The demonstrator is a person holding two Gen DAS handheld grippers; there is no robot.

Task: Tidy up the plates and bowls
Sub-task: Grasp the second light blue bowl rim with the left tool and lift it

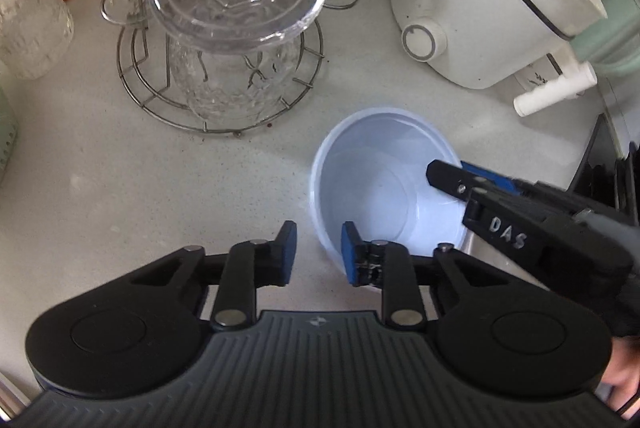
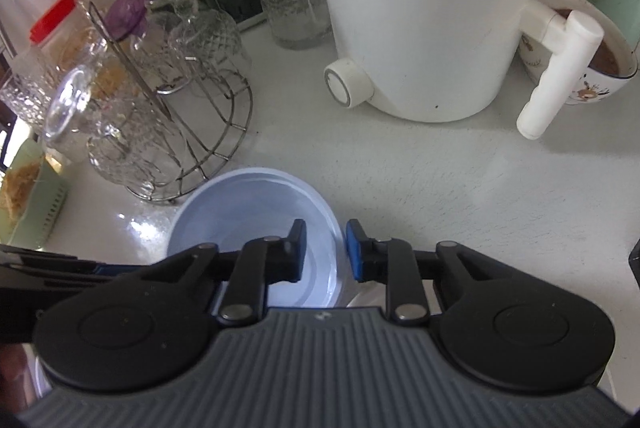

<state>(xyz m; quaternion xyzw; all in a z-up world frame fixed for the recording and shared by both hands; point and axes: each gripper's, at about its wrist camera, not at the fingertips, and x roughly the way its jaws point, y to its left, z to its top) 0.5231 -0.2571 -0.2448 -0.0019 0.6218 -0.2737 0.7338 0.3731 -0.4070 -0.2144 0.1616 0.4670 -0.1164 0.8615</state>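
Pale blue bowl (image 1: 380, 179) on the counter (image 1: 120, 187), left claw (image 1: 318, 254) and right claw (image 2: 326, 252) each straddling its rim, pads not visibly touching.

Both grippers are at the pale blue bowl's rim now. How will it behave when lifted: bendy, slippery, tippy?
The pale blue bowl looks like thin plastic, so probably light, with a rim that may flex. Its glossy wall could slip between the pads. With the left gripper and right gripper straddling opposite rim sides, uneven lifting would likely tilt it.

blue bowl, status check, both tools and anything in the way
Left tool and right tool each straddle blue bowl rim, opposite sides. Bowl on counter, empty. Wire glass rack and white pot behind, apart.
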